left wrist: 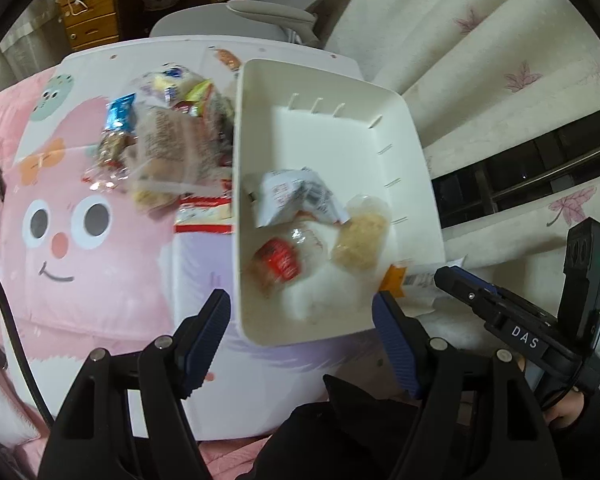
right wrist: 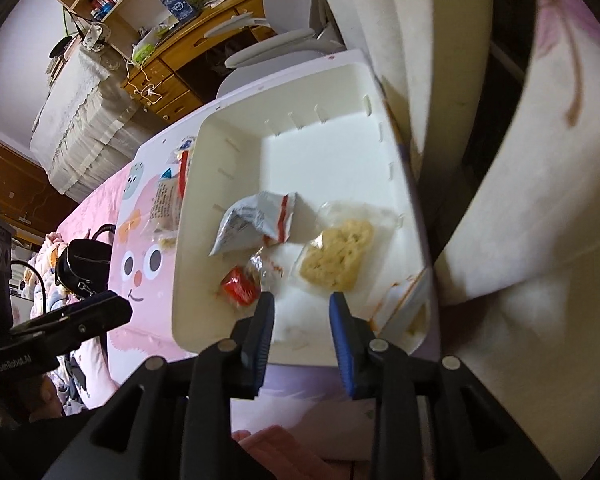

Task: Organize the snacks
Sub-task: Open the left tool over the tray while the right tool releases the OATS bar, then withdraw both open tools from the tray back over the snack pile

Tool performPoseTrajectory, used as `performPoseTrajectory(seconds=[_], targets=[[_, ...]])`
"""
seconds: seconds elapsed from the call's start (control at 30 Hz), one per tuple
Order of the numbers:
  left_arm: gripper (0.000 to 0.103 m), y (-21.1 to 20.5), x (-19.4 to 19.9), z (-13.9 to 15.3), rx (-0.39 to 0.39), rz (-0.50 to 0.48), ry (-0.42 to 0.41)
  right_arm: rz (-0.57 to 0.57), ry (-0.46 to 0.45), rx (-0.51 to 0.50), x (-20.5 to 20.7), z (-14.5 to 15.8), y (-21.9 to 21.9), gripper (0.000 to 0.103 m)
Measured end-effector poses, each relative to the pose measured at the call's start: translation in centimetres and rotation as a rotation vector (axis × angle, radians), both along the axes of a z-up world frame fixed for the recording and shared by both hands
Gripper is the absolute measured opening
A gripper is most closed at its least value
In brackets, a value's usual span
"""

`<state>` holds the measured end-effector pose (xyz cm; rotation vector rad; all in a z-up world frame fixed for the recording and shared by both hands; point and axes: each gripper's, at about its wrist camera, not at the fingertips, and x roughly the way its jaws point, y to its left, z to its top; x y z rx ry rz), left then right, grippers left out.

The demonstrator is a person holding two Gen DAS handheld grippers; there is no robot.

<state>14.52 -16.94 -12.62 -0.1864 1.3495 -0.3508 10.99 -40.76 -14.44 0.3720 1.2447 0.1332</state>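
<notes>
A white bin [left wrist: 416, 152] stands on the cartoon-printed table. It holds a silver-white packet [left wrist: 296, 196], a clear packet with a red label [left wrist: 284, 262] and a wrapped yellow cake [left wrist: 360, 240]. Left of the bin lies a pile of loose snacks [left wrist: 168, 140]. My left gripper [left wrist: 300, 304] hovers open over the bin's near end, nothing between its pads. My right gripper [right wrist: 302, 300] is narrowly open above the bin [right wrist: 188, 216], just short of the red packet [right wrist: 240, 290] and the cake [right wrist: 336, 260], gripping nothing. The silver packet [right wrist: 252, 224] lies beyond.
An orange-edged packet [left wrist: 400, 280] sits at the bin's near right corner; I cannot tell whether it is inside. A pale flowered curtain [left wrist: 500, 60] hangs close on the right. A grey chair [left wrist: 268, 16] and a wooden desk [right wrist: 172, 56] stand behind. A black bag [right wrist: 84, 264] is at the left.
</notes>
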Motion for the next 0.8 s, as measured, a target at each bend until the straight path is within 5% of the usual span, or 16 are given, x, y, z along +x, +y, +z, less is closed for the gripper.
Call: performPoseTrajectory(seconds=[0.8], targets=[[0.072, 18.9, -2.3, 1.3, 0.033, 0.039, 0.011, 0.016, -0.028, -0.004, -1.5, 1.8, 16.7, 0.044]])
